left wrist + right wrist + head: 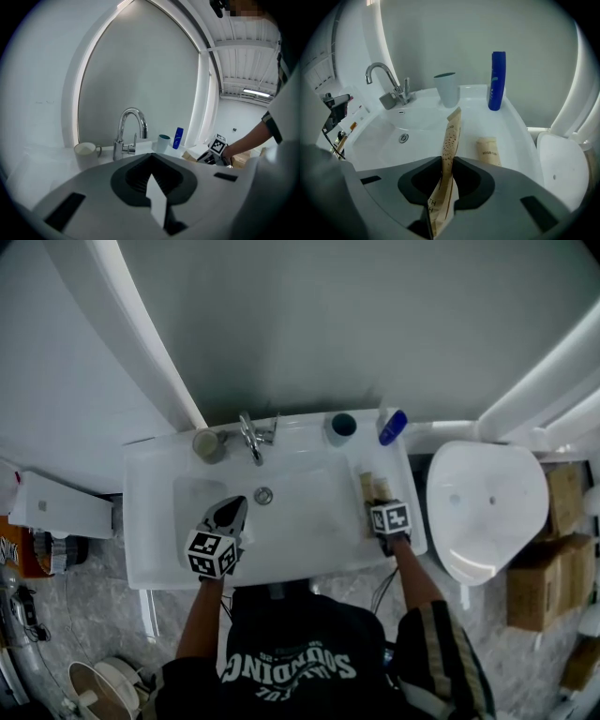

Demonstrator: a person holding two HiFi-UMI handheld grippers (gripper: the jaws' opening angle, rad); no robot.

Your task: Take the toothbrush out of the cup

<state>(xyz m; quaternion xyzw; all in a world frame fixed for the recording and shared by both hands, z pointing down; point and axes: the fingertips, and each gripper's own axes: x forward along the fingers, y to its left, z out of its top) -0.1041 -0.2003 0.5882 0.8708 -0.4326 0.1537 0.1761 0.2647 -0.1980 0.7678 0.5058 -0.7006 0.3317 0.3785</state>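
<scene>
Tongs, head view: left tongs [235, 506] over the basin, right tongs [379, 491] at the table's [150, 521] right edge. Cup [343, 425] at back, dark inside.
Left gripper view: jaws drawn together, unidentifiable pale sliver at the seam.
Right gripper view: clamped on tan paper packet [450, 154].

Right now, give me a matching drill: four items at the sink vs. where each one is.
Things:
1. white ceramic mug
2. tall blue plastic bottle
3. speckled tan paper packet
4. plain tan flat packet

Places:
A. lying flat on the white sink's right rim
B. clamped in the right tool
C. left of the chrome faucet, head view
D. standing at the sink's back right corner

Pairs: 1-C, 2-D, 3-B, 4-A
</scene>
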